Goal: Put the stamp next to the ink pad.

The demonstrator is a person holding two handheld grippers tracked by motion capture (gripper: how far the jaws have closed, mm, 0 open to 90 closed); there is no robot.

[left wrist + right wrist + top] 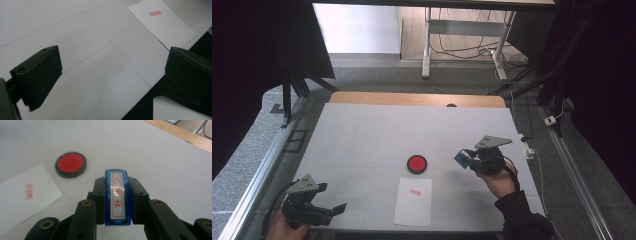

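**Stamp in grip, one red print already on the sheet**

Held upright in the right hand-held gripper (117, 220): a blue-cased stamp (117, 197), jaws clamped tight on its two flat sides, label plate turned toward the riding camera. Seen from above, carried off the tabletop (362, 135) to the right of the round red ink pad (417, 164), well apart from it.

Done so far, judging by the layout: ink pad open and uncovered, white paper sheet (413, 201) laid just in front of it, one small red rectangular imprint (415, 192) near the sheet's top edge. Left, most likely: either a fresh inking on the pad and a second print, or setting the stamp down. Cannot tell which from this moment alone.

Left hand-held gripper (329, 212) parked at the near left corner of the tabletop, jaws spread wide, nothing between them.

Writing: three red Chinese characters inside a red border on the stamp's white label, reading roughly 已审核, "reviewed". Same framed shape in the imprint (155, 13) on the sheet, too small and blurred to read. No brand name legible anywhere.
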